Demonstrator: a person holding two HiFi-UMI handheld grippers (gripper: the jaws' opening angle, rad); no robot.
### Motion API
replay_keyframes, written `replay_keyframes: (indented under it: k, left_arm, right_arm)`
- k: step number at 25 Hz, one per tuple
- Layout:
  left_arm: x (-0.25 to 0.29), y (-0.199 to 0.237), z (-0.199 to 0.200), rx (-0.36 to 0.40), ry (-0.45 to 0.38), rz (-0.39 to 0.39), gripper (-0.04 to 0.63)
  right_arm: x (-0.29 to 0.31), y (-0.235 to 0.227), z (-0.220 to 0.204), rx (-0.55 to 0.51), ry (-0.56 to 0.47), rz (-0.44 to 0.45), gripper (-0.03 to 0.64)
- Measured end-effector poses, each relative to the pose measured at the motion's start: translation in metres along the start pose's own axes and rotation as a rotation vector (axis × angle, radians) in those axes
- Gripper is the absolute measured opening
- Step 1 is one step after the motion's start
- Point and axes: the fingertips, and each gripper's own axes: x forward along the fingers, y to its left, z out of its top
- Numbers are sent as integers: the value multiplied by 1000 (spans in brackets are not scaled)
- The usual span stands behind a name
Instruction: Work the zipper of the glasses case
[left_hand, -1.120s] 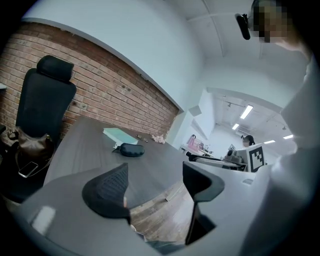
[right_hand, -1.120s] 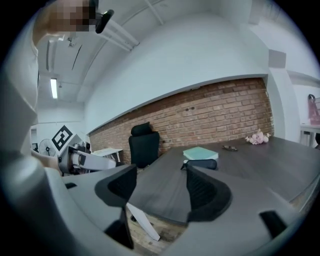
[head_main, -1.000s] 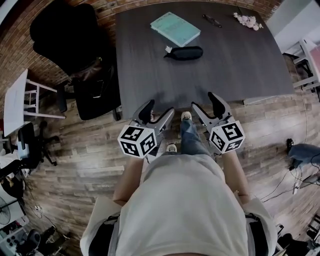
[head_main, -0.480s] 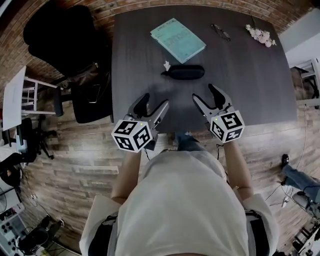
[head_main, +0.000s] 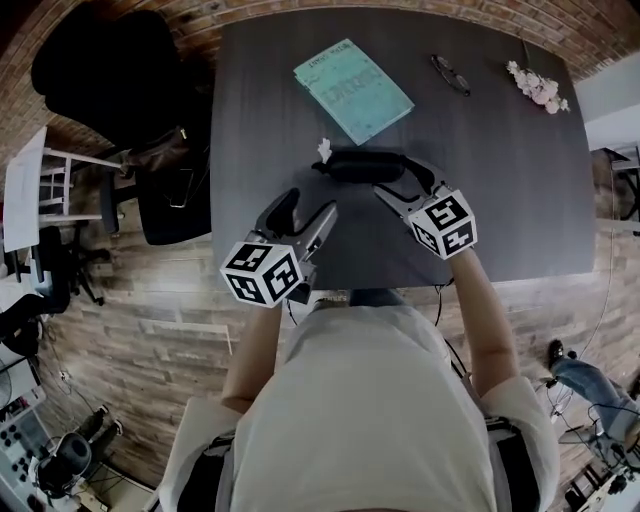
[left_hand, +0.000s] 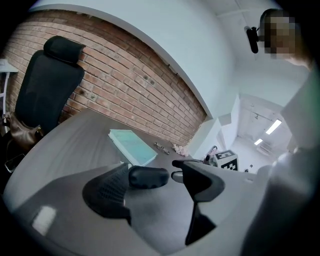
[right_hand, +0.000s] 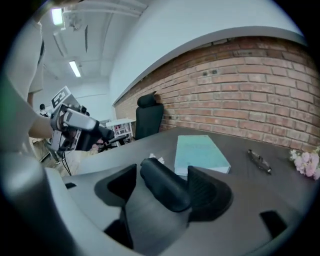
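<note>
Low in the centre of the head view, the left gripper (head_main: 308, 212) hovered over the dark table (head_main: 520, 200), its jaws apart with nothing between them. The glasses case (head_main: 358, 165) lay just beyond it, up and to the right. The right gripper (head_main: 400, 182) had its jaws spread as well, straddling the case's right end without clamping it. Higher in the frame lay a teal book (head_main: 352, 90), with spectacles (head_main: 450, 75) and pink flowers (head_main: 538, 87) toward the upper right.

Both arms reach forward; left tool (head_main: 308, 207) and right tool (head_main: 405, 180) hold jaws apart, angled downward
</note>
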Motion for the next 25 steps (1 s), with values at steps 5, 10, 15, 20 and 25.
replay_keyframes:
  k: [5, 10, 15, 20, 25]
  left_arm:
    - [12, 9, 1, -15, 12, 32, 328]
    - [19, 18, 1, -32, 23, 61, 327]
    - [27, 15, 0, -35, 35, 60, 327]
    - [29, 11, -3, -33, 47, 51, 327]
    - [24, 11, -7, -38, 52, 52, 327]
  right_arm:
    - [28, -14, -18, -59, 101, 126, 328]
    - [46, -15, -34, -63, 197, 294, 351]
    - [59, -32, -35, -15, 204, 328, 354]
    - [65, -39, -41, -19, 234, 340, 357]
    - [67, -46, -40, 45, 222, 326, 360]
